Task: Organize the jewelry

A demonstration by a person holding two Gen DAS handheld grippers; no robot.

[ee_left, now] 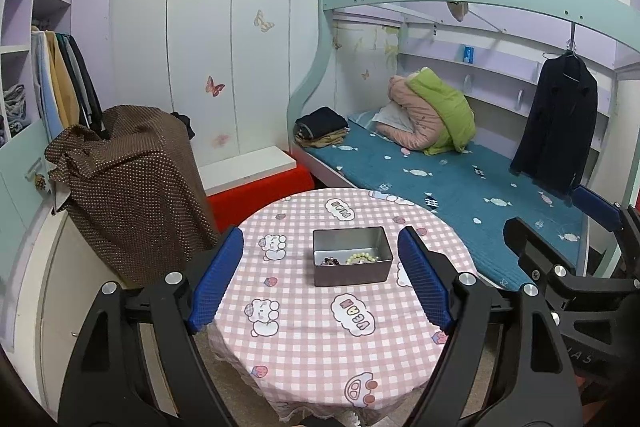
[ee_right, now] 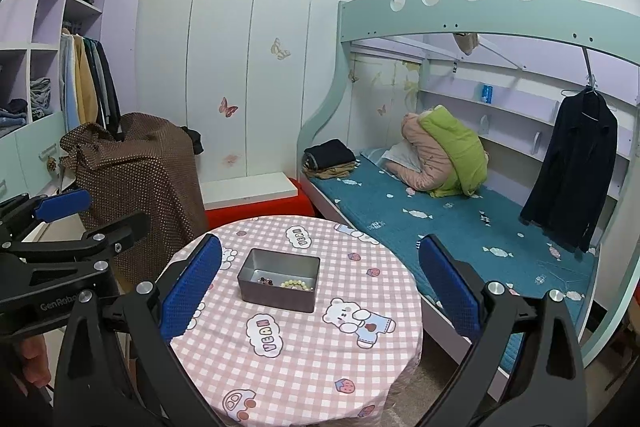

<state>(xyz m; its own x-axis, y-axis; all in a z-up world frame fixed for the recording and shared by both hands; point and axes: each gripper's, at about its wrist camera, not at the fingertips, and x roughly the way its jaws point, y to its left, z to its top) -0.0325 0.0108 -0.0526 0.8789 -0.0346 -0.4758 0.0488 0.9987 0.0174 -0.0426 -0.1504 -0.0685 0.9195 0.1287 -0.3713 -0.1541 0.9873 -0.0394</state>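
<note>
A grey metal tin [ee_left: 352,269] stands near the middle of a round table with a pink checked cloth [ee_left: 312,355]. Inside lie a pale green bead bracelet [ee_left: 362,258] and a dark bead bracelet [ee_left: 332,261]. My left gripper [ee_left: 322,279] hovers above the table's near side, open, its blue pads either side of the tin in the picture but nearer the camera, nothing between them. In the right wrist view the tin [ee_right: 278,293] holds the pale bracelet [ee_right: 298,284] and dark beads [ee_right: 266,281]. My right gripper [ee_right: 320,291] is wide open and empty, held back from the tin.
A bunk bed with a blue mattress [ee_left: 460,179] runs along the right, a dark coat [ee_left: 556,131] hanging from its frame. A brown dotted cloth covers something [ee_left: 132,187] left of the table. A red box with a white board [ee_left: 256,183] sits behind.
</note>
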